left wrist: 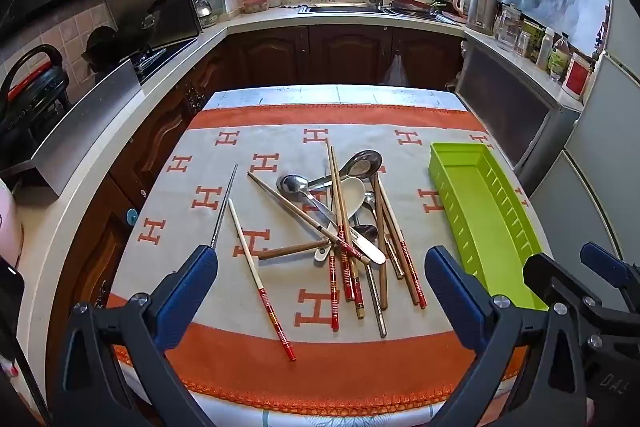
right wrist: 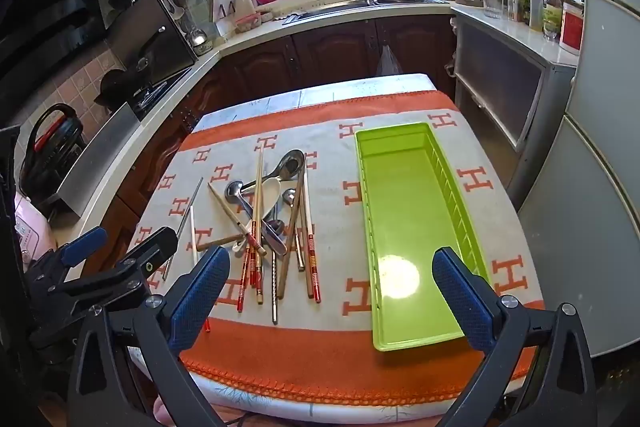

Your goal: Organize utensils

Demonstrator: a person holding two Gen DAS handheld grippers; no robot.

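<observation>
Nearest the viewer, two hand-held grippers hover above the near edge of a small counter [left wrist: 224,95] covered by a grey cloth [left wrist: 280,143] with orange bands and orange H shapes. The left gripper [left wrist: 320,291] has its jaws spread wide with nothing between them, its blue pads framing the lower ends of a heap of utensils without touching them. The right gripper [right wrist: 332,291] is likewise spread wide and holds nothing; its blue pads straddle the near end of a lime-green tray [right wrist: 416,341], above it and apart from it. Both grippers tilt downward toward the cloth, side by side, the left one's black frame visible at the left edge of the right wrist view. Just beyond the left jaws lies the pile of utensils [left wrist: 352,227]: red-tipped chopsticks, wooden chopsticks, several metal spoons and a white ceramic spoon [left wrist: 352,197], crossed over one another. A single white chopstick [left wrist: 260,279] with a red end and a thin metal chopstick [left wrist: 225,207] lie loose to the pile's left. The tray sits lengthwise to the pile's right, well apart from it, with nothing inside. Farther back are dark wooden cabinets, a sink [left wrist: 344,9] under a bright window, and a stove at the left.
</observation>
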